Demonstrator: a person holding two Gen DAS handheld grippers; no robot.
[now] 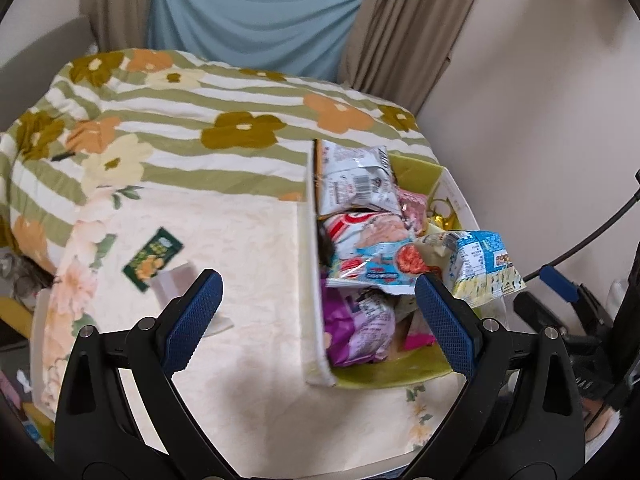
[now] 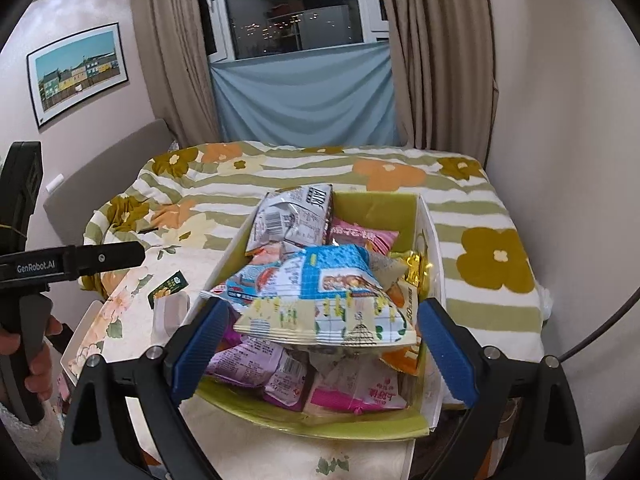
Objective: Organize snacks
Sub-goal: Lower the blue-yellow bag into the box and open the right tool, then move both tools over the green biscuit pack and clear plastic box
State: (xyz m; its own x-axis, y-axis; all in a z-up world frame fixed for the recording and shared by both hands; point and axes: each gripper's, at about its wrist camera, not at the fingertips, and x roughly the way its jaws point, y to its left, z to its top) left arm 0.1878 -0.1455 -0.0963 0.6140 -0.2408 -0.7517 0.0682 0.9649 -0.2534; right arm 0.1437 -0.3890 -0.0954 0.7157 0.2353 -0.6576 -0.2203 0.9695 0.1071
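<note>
The box (image 2: 420, 216), green inside with pale outer walls, sat on the right side of the floral tablecloth (image 1: 248, 248), and it was heaped with snack packets because that is plainly where the snacks were being gathered; the right gripper (image 2: 318, 334) hovered over its near end with both blue fingers spread wide, the blue and yellow packet (image 2: 332, 300) lying on top of the heap between them; whether the pads touched it I could not tell, though the wide gap suggested that nothing was clamped. The left gripper (image 1: 318, 320) was likewise wide open and empty, held over the near left wall of the box, probably so that it could go for what remained outside. One small green packet (image 1: 152, 258) lay alone on the cloth, well left of the box, beside a low white object I could not identify; it looked like the one snack not yet put away. Counted from the right wrist view, the box showed at least seven packets: one grey and white packet (image 2: 294, 216) at the far end, one pink (image 2: 362, 236) beside it, one gold-foil piece (image 2: 416, 266) against the right wall, one purple (image 2: 256, 368) and one bright pink (image 2: 360, 392) near the front, one orange at the right, and the blue one on top; others were buried and uncountable. Two grippers, one box, one stray packet.
</note>
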